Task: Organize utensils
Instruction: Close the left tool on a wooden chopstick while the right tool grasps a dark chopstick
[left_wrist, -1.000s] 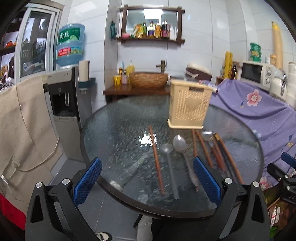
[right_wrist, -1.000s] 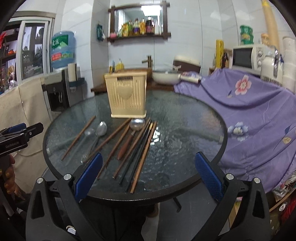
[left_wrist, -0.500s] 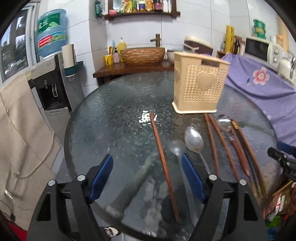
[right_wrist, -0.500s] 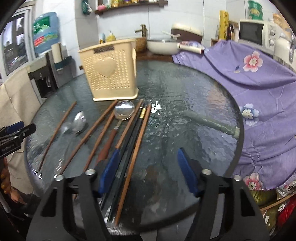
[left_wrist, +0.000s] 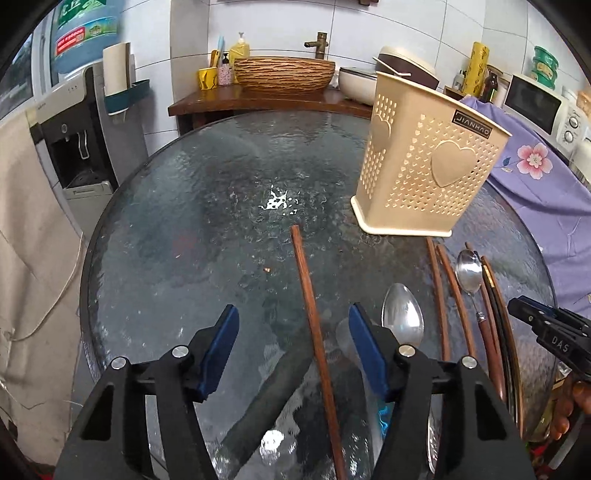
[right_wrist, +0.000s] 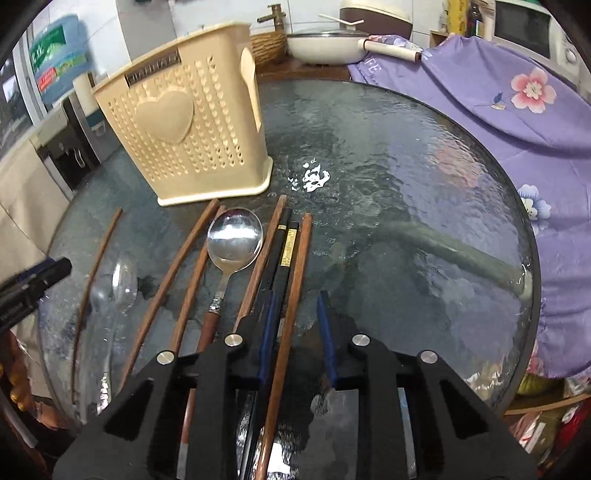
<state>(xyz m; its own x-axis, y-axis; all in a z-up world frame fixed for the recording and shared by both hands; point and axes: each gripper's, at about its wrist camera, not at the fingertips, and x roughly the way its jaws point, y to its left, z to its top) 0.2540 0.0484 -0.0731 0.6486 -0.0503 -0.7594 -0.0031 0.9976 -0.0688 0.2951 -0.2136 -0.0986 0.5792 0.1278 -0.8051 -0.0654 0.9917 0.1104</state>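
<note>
Fingers of the right gripper have just been narrowed around the rightmost brown wooden chopstick, not yet pinched; a pick-up seems near.

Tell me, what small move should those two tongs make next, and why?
Probably finish closing: the right tongs, jaws just narrowing, straddle the rightmost brown chopstick; the left tongs, also closing, straddle a lone chopstick. Neither looks pinched yet, and the beige holder stands empty-looking behind.
</note>
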